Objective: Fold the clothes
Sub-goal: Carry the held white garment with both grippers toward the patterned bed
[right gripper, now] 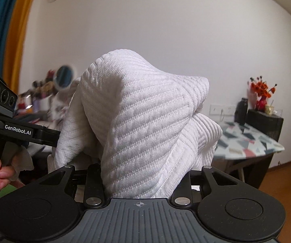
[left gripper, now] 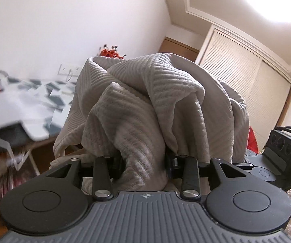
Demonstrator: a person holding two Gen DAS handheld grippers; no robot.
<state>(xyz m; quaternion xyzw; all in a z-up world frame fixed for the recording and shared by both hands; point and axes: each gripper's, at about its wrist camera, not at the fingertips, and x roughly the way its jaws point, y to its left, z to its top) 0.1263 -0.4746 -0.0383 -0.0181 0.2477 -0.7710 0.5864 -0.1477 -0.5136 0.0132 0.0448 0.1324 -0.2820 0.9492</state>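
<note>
Left wrist view, left claw and right claw clamp bunched white garment, table edge near.

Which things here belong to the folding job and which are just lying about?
Job:
white ribbed knit garment
left tongs, gripping it
right tongs, gripping it

Lying about:
patterned tabletop
red flowers in a vase
round mirror

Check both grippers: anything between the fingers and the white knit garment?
Nothing visible does. The left gripper and the right gripper each already have the white ribbed garment bunched between their fingers, and the cloth drapes over them, hiding the fingertips. Where the garment will be laid down is not in view.
</note>
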